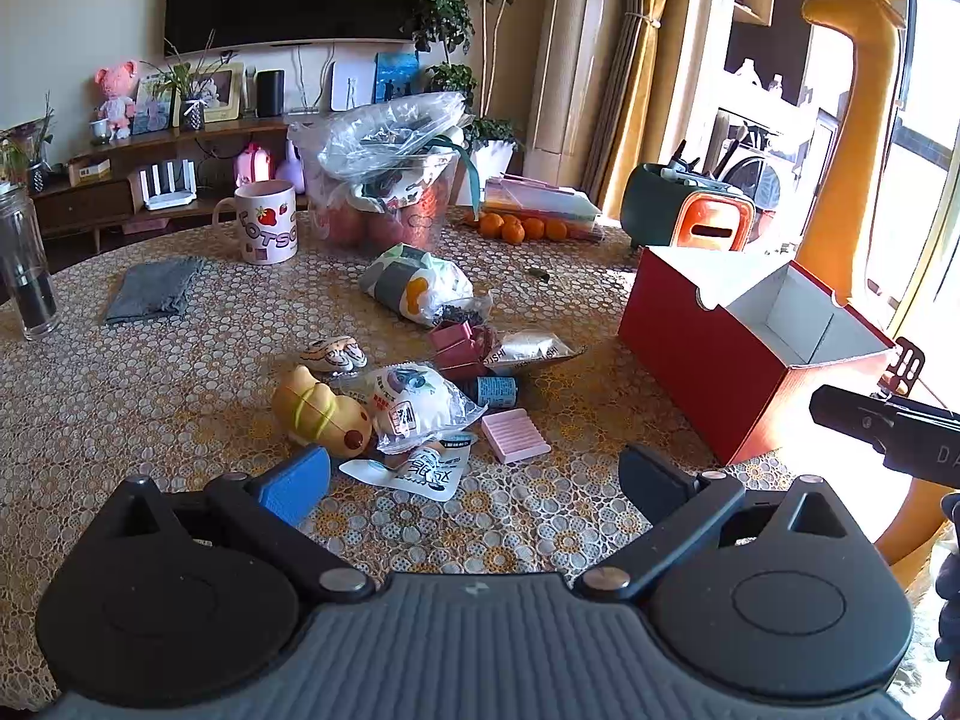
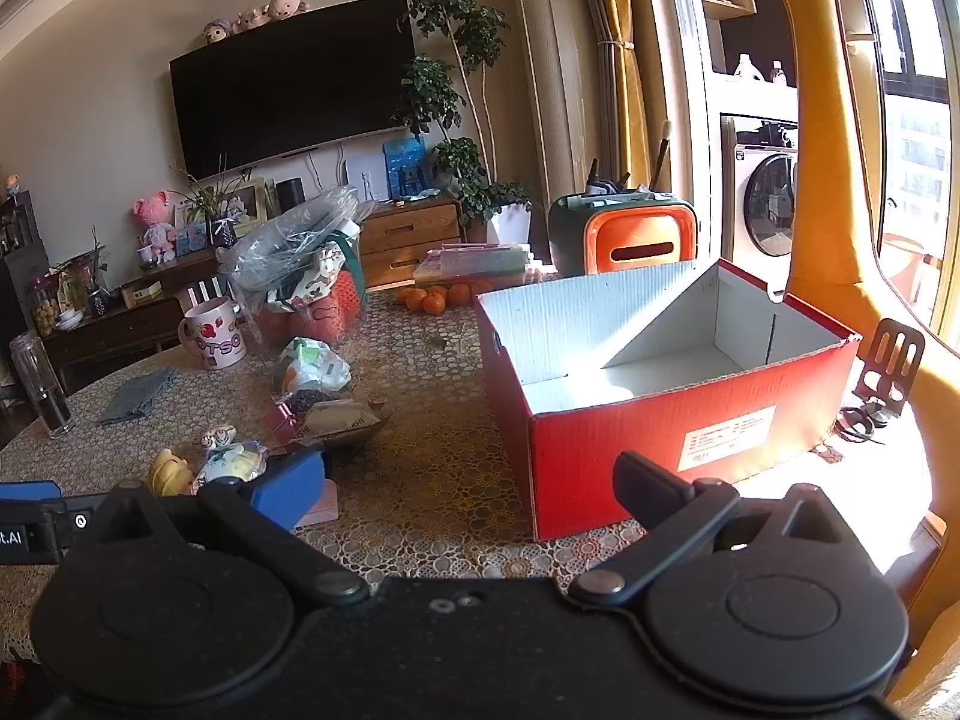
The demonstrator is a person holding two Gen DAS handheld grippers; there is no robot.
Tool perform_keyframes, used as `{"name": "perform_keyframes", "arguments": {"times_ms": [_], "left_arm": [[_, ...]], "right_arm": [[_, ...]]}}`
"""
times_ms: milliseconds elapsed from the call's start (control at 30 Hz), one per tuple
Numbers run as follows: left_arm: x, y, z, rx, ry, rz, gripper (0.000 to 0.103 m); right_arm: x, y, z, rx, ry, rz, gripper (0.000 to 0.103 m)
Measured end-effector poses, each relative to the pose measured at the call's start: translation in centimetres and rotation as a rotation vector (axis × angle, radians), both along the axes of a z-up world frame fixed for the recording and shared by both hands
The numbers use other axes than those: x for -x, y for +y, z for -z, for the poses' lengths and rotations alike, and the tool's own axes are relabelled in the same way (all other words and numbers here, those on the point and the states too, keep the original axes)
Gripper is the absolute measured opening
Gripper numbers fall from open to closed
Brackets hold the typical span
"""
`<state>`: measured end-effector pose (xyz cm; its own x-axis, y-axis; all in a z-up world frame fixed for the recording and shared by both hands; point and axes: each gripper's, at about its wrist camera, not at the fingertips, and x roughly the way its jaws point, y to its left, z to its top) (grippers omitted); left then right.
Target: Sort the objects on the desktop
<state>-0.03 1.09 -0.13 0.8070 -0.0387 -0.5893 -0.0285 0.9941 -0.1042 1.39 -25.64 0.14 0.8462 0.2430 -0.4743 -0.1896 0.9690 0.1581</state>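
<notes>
Left gripper (image 1: 474, 480): spread fully wide, nothing between the fingers; hovering above the near edge of the table, angled down toward the pile of small objects.
Right gripper (image 2: 468, 492): equally wide apart, holding nothing; poised near the red box, tilted downward.
Table (image 1: 150, 408): covered with a lace-patterned cloth in gold and white.
Red box (image 2: 660, 438): on the right side of the table, top open, white inside, a white label on its near wall; nothing visible inside.
Pile of objects: clustered in the middle of the table, left of the box.
Bread-shaped toy (image 1: 321, 417): yellow, at the near left of the pile, touching the white snack packet (image 1: 414, 399).
Pink ridged block (image 1: 515, 435): near right of the pile, lying flat, just beside the packet.
Flat white sachet (image 1: 414, 471): nearest item, directly ahead of the left gripper.
Small striped figure (image 1: 335, 354): just beyond the bread toy.
Pink clip box (image 1: 459, 348): mid-pile, next to a crumpled foil wrapper (image 1: 534, 351).
Patterned bag (image 1: 414, 285): far end of the pile, green, white and orange.
Mug (image 1: 264, 228): far left, pink handle, strawberry print.
Grey cloth (image 1: 156, 288): folded, left of the pile, well apart from it.
Glass bottle (image 1: 27, 276): at the far left edge, upright.
Clear tub (image 1: 384, 204): far centre, stuffed with plastic bags.
Oranges (image 1: 522, 228): far side, grouped right of the tub.
</notes>
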Motion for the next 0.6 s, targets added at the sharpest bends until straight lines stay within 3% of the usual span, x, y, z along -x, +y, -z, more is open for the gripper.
{"name": "perform_keyframes", "arguments": {"times_ms": [600], "left_arm": [[-1.6,1.1,1.6,-0.031,0.025,0.004,0.103]], "right_arm": [[-1.6,4.1,1.4,0.047,0.026,-0.146,0.102]]}}
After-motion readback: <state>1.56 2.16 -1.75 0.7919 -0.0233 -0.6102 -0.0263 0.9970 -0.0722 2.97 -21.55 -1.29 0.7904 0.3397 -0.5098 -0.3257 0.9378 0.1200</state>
